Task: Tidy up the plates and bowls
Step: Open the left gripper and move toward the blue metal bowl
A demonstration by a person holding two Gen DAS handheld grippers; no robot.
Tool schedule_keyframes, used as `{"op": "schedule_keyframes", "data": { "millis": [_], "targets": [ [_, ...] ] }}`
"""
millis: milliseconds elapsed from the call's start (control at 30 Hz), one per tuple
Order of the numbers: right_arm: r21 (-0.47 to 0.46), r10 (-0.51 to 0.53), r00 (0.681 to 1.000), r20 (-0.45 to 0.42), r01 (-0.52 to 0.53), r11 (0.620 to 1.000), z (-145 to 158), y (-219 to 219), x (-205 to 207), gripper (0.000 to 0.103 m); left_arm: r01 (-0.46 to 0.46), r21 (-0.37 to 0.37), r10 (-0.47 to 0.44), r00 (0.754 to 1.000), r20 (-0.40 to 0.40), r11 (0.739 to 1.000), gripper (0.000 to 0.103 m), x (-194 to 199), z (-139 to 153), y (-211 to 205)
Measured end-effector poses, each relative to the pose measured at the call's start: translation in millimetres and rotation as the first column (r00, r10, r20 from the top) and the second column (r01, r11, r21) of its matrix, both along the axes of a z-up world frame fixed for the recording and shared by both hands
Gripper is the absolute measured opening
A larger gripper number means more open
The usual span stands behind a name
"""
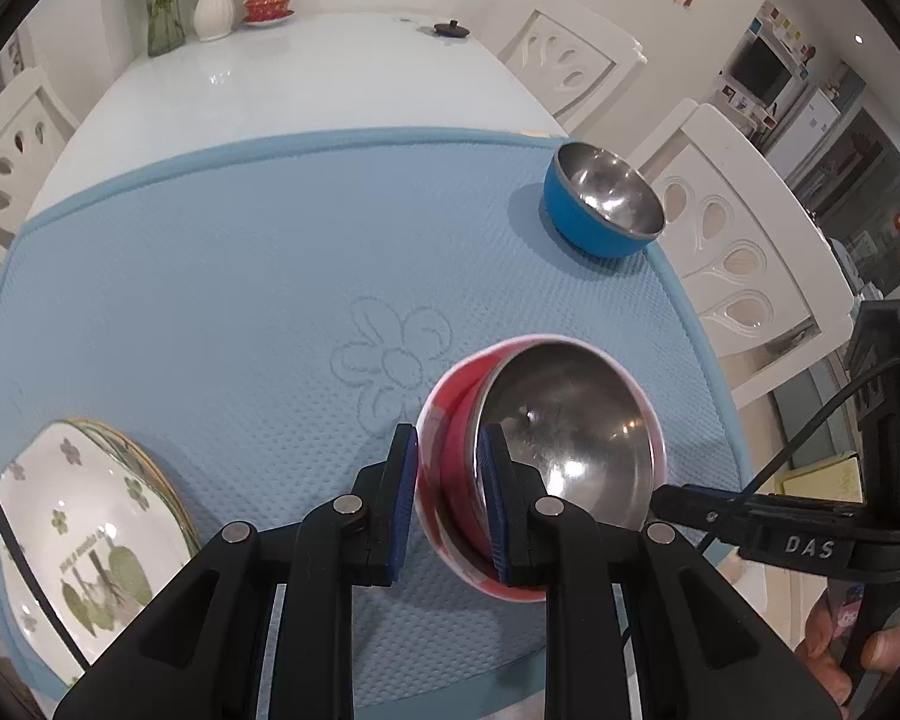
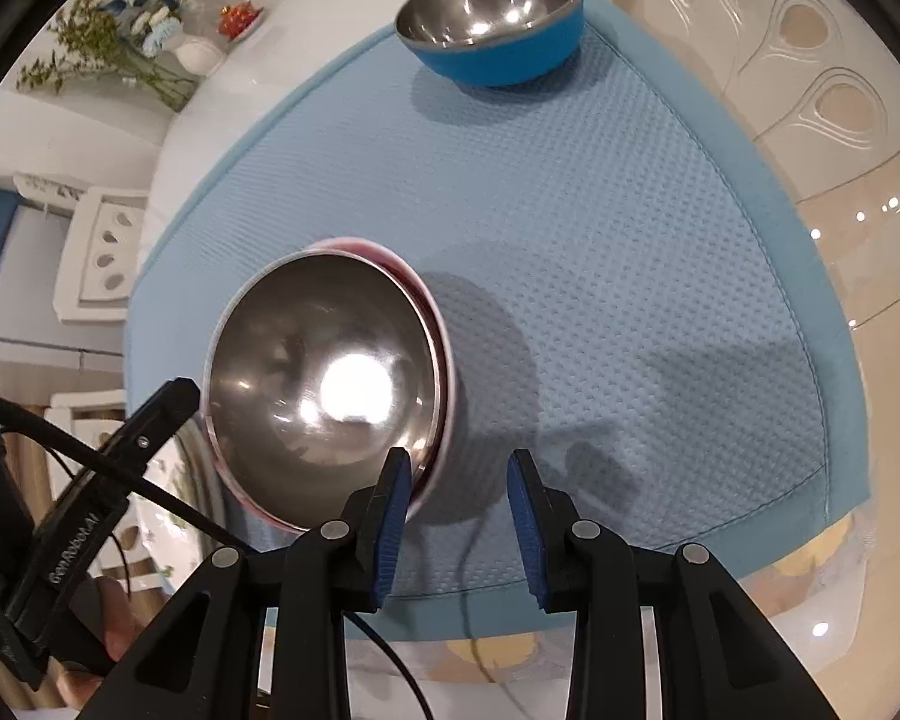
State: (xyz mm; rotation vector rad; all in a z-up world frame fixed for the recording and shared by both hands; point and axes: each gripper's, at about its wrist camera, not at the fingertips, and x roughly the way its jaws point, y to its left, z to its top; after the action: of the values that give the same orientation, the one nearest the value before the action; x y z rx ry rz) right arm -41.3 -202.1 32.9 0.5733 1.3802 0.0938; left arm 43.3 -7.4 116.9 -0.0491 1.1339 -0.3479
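Note:
A red bowl with a steel lining [image 1: 561, 438] is held tilted above the blue mat [image 1: 240, 276]. My left gripper [image 1: 450, 480] is shut on its near rim, one finger outside and one inside. The same bowl [image 2: 324, 384] shows in the right wrist view, with my right gripper [image 2: 459, 516] open just beside its rim, its left finger [image 2: 393, 504] against the edge. A blue steel-lined bowl [image 1: 600, 204] stands at the mat's far right corner, also in the right wrist view [image 2: 492, 24]. Floral white plates [image 1: 84, 540] are stacked at the mat's near left.
The mat [image 2: 600, 276] lies on a white table [image 1: 306, 78] with white chairs [image 1: 732, 240] around it. Vases with flowers [image 1: 213, 6], a red lidded cup [image 1: 267, 3] and a small dark lid [image 1: 450, 30] stand at the table's far end.

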Motion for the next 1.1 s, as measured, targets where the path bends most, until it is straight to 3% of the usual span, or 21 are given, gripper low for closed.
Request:
{"op": "schedule_keyframes", "data": {
  "millis": [167,367,433,500,533,567,633,767,1100],
  "targets": [
    [-0.021,-0.005,0.998,0.064,0.007,1.0,21.9,-8.0,10.1,0.032,0.037,0.018,-0.038,0.999,0.038,0.999,0.019,11.5,14.4,-9.8],
    [-0.123,-0.006,0.994,0.112,0.02,0.992,36.9,-16.5,24.0,0.032,0.127,0.087,-0.136,0.985,0.108,0.988,0.019,35.6,40.2,-37.9],
    [-0.107,-0.013,0.992,0.126,0.027,0.994,40.8,-22.2,31.6,0.032,0.154,0.095,-0.165,0.979,0.121,0.983,0.034,52.8,48.0,-49.5],
    [-0.096,-0.026,0.989,0.148,0.04,0.995,44.1,-31.9,39.3,0.033,0.174,0.105,-0.188,0.972,0.143,0.979,0.035,67.1,54.8,-60.4],
    [-0.094,-0.037,0.986,0.163,0.053,0.994,46.2,-37.6,45.7,0.038,0.19,0.116,-0.207,0.966,0.155,0.975,0.038,76.0,58.3,-68.4],
    [-0.093,-0.049,0.983,0.175,0.066,0.993,47.3,-42.7,51.5,0.05,0.209,0.127,-0.228,0.96,0.164,0.97,0.04,87.0,60.9,-77.8],
    [-0.09,-0.08,0.978,0.194,0.099,0.991,49.3,-51.2,62.1,0.058,0.233,0.133,-0.254,0.952,0.171,0.963,0.062,102.8,61.8,-89.5],
    [-0.061,-0.133,0.972,0.192,0.147,0.987,42.8,-76.2,91.9,0.058,0.281,0.12,-0.298,0.941,0.162,0.952,0.066,138.2,51.3,-115.2],
    [-0.023,-0.225,0.963,0.151,0.231,0.973,2.1,-119.1,153.2,0.058,0.38,0.028,-0.38,0.925,-0.008,0.925,0.063,204.7,-23.0,-161.2]
  ]
}}
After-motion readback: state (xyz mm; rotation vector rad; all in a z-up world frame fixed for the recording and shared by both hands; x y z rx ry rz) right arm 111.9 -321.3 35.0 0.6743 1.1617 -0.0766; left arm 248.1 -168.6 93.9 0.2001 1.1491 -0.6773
